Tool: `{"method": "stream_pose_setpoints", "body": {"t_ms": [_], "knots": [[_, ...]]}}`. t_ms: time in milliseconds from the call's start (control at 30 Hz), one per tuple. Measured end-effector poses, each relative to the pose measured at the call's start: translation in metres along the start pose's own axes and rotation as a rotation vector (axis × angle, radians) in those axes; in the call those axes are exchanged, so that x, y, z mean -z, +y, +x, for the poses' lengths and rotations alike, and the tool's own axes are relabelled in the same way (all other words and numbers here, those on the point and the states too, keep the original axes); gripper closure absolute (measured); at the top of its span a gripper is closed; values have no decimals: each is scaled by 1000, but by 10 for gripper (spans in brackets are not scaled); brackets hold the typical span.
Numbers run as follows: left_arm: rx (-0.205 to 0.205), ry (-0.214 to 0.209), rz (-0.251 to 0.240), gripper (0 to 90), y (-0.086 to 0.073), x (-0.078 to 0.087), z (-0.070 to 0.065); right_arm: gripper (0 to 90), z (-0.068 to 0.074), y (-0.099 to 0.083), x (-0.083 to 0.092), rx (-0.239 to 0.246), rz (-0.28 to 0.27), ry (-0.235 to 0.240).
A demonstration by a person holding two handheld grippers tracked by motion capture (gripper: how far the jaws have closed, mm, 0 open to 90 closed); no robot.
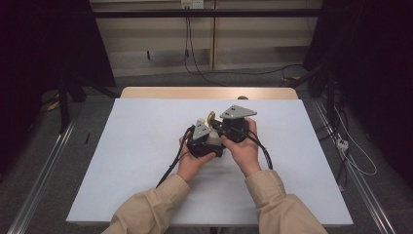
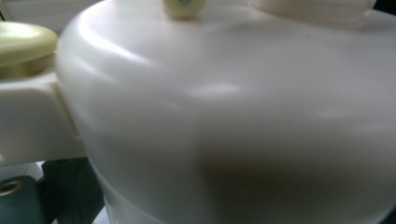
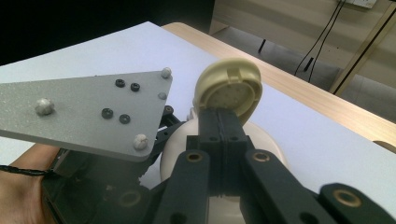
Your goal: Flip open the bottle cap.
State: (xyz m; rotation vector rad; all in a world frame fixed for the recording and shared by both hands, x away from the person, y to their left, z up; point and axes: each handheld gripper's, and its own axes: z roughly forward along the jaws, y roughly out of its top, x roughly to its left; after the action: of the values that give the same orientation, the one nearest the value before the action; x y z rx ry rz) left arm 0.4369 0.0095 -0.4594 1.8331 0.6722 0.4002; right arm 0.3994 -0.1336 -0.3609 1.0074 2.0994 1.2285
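Jaws of left gripper hidden behind blurred cream container.

The little pot is looking creamy white. Its round lid is showing pale yellow. The right gripper is showing black jaws. The left gripper is wearing a speckled grey plate. The table is looking white, with a light wooden edge.

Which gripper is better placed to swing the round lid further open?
Right, probably. The right gripper is shut on the lid, which stands raised above the cream pot. The left gripper sits close against the pot body.
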Motion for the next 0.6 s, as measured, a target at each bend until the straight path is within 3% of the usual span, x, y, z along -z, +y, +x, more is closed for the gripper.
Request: {"method": "stream_pose_setpoints", "body": {"t_ms": [300, 600], "knots": [[6, -1, 0, 44, 0, 0, 0, 887, 0, 0, 0, -5, 6, -7], [11, -7, -1, 42, -1, 1, 0, 743, -6, -2, 6, -50, -1, -1]]}}
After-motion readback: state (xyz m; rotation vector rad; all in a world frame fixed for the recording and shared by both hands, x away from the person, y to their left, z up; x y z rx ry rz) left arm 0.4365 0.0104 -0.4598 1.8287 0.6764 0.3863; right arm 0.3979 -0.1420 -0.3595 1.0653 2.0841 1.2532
